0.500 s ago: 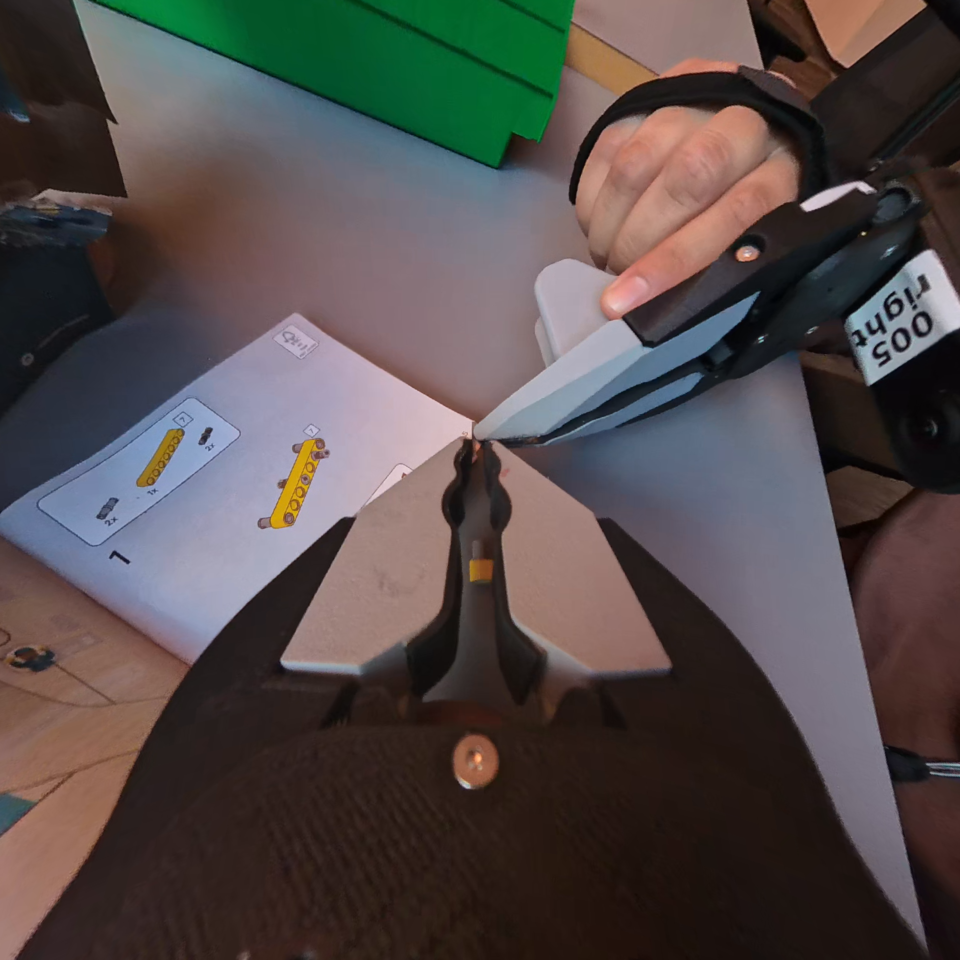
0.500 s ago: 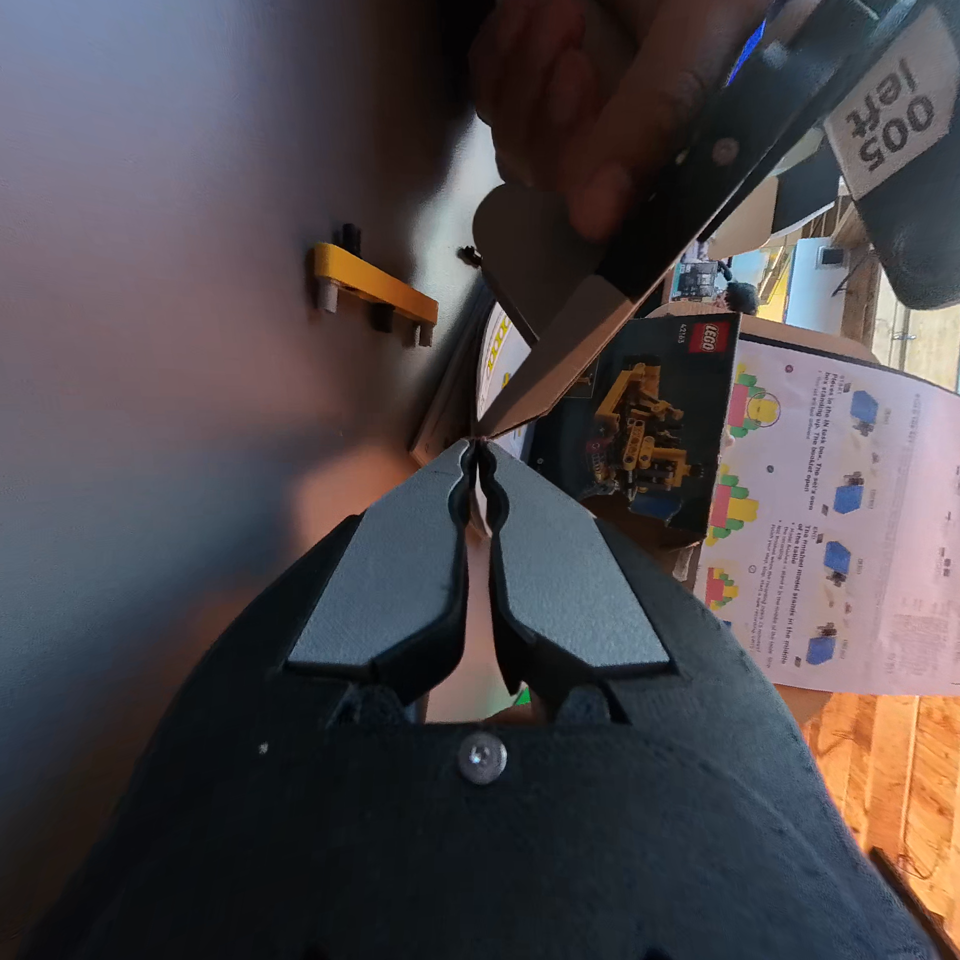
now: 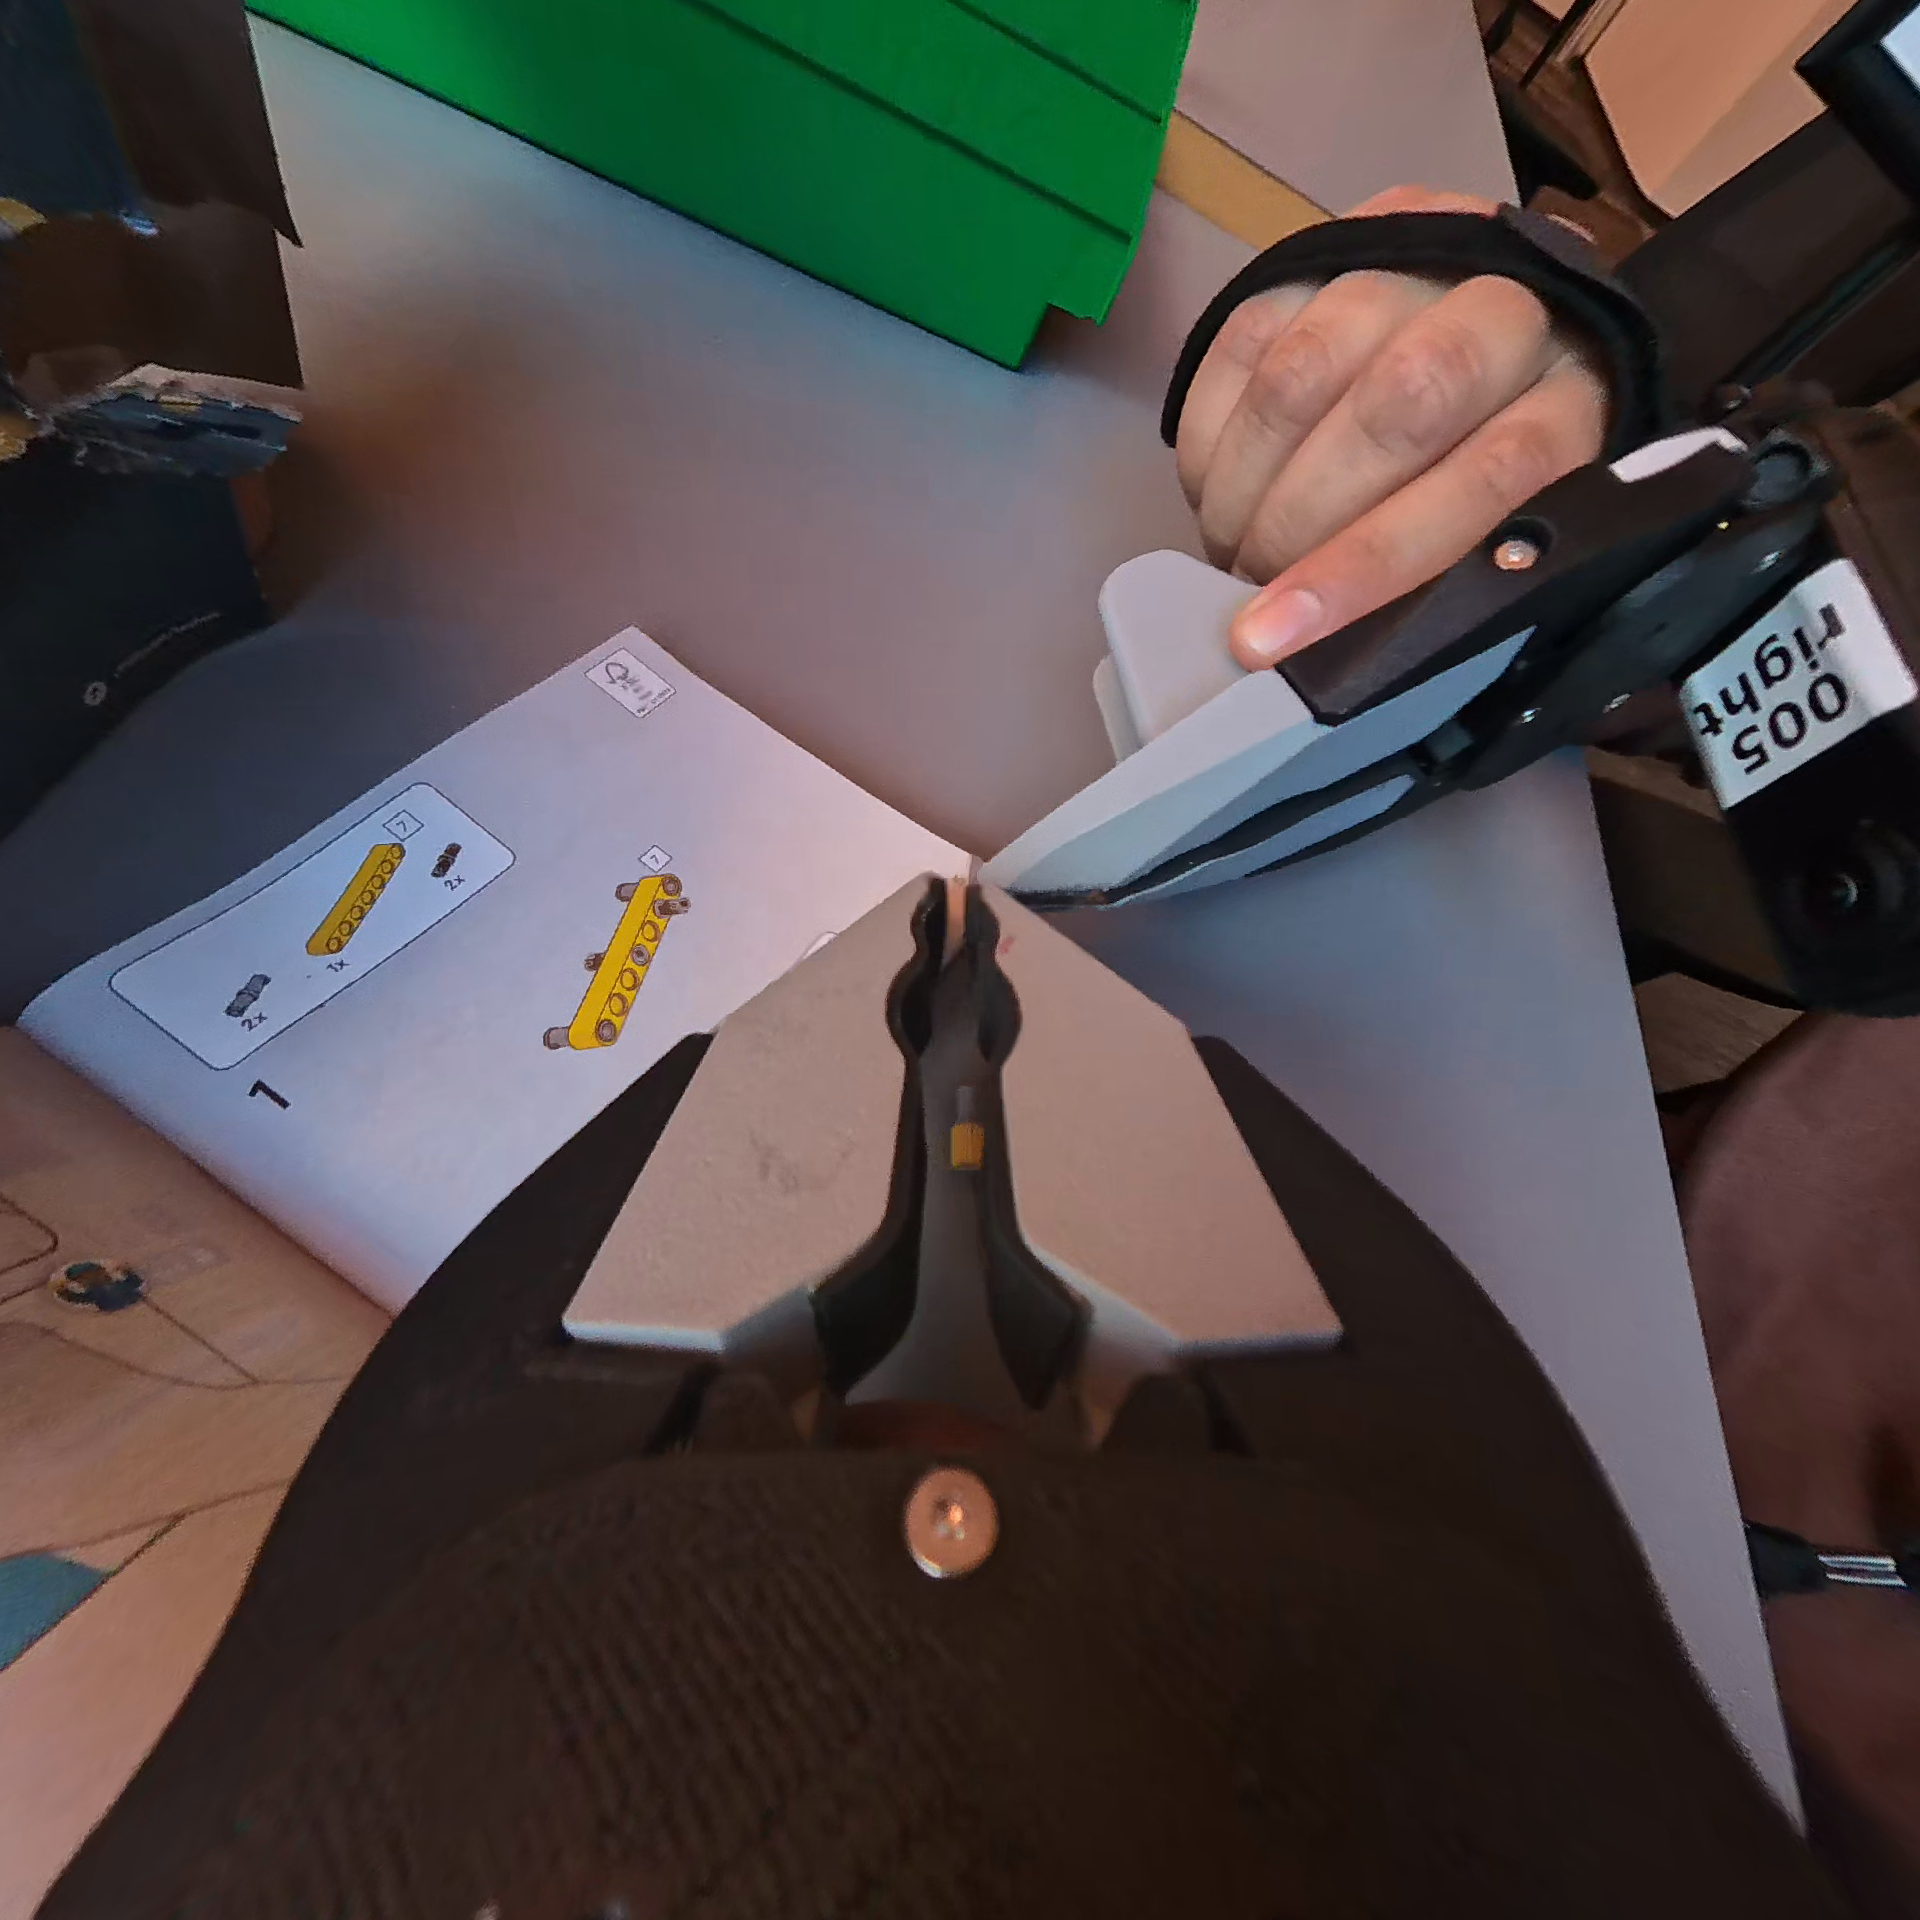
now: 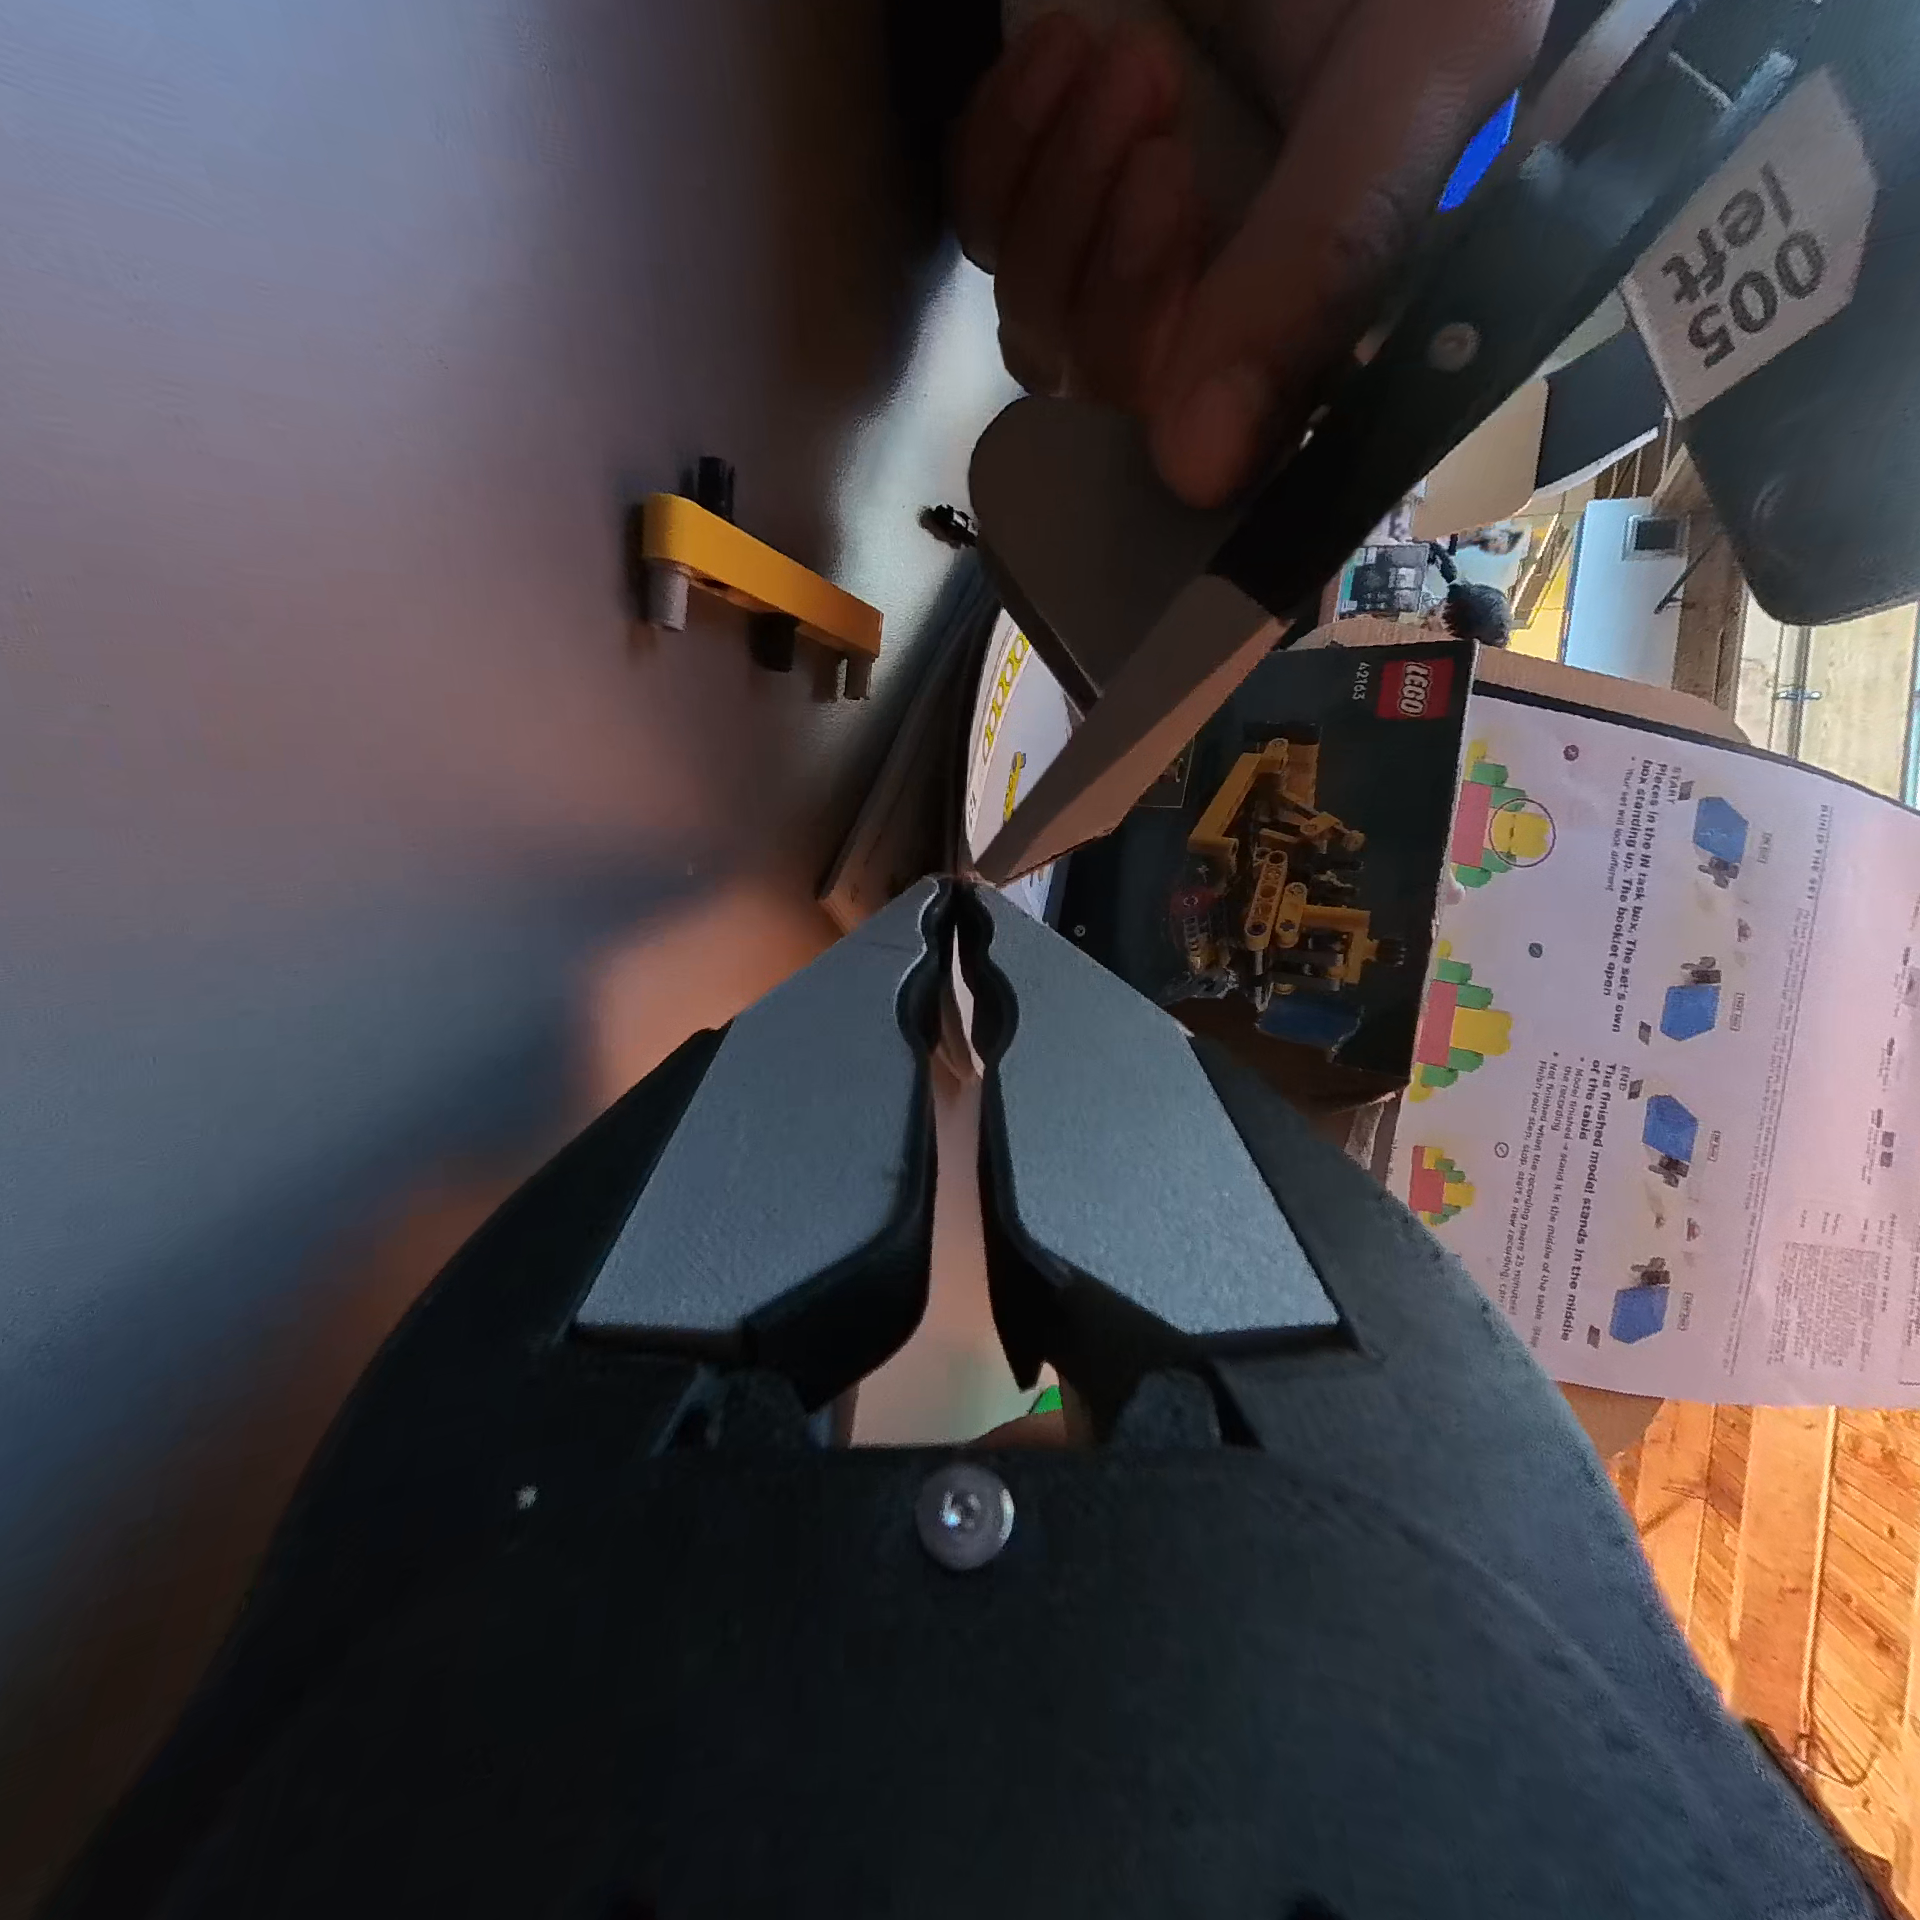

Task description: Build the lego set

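Note:
The instruction booklet (image 3: 520, 935) lies open on the grey table (image 3: 727, 520), showing a step with a yellow beam. My left gripper (image 3: 951, 894) is shut, its tips at the page's right corner; I cannot tell if it pinches paper. My right gripper (image 4: 956, 904) is turned on its side and shut on a thin booklet page that runs between its fingers. The two grippers meet tip to tip, as shown by the right gripper in the left wrist view (image 3: 1003, 888) and the left one in the right wrist view (image 4: 987, 873). The built yellow beam (image 4: 758, 582) with pegs lies on the table beyond.
A green box (image 3: 779, 135) stands at the table's far side. The set's black box (image 4: 1299, 883) and a printed sheet (image 4: 1662, 1039) lie past the booklet. A small black pin (image 4: 945, 520) lies near the beam. Hands hold both grippers. Less than 4 cm separates the two grippers' tips.

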The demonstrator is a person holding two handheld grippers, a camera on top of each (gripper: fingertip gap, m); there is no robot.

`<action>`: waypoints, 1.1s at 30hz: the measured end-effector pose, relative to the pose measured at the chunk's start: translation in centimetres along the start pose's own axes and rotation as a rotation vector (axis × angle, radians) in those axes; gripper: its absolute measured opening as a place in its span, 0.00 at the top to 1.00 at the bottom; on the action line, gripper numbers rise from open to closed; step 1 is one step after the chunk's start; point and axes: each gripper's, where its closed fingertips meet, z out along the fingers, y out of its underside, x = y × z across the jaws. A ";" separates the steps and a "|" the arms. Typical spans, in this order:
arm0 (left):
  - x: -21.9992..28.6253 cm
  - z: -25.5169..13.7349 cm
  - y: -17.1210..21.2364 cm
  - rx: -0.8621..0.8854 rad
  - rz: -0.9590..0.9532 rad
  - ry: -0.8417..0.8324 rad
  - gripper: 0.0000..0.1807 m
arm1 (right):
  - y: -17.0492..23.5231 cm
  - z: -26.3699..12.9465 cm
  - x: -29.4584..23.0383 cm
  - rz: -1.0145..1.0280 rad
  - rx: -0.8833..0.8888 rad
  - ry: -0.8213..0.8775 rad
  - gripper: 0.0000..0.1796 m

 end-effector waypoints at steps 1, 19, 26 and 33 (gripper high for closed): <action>0.0 0.0 0.0 0.002 -0.008 0.006 0.99 | 0.0 0.0 -0.1 -0.007 0.001 -0.001 1.00; 0.1 0.1 0.0 -0.003 -0.004 0.010 1.00 | -0.1 -0.1 0.1 -0.022 0.000 0.012 1.00; -0.4 -0.4 -0.3 0.022 -0.007 -0.013 1.00 | 0.1 -0.1 0.2 0.001 0.002 0.012 1.00; 0.3 -0.2 -0.1 0.010 -0.012 0.033 1.00 | 0.0 0.0 0.1 0.000 0.004 0.006 1.00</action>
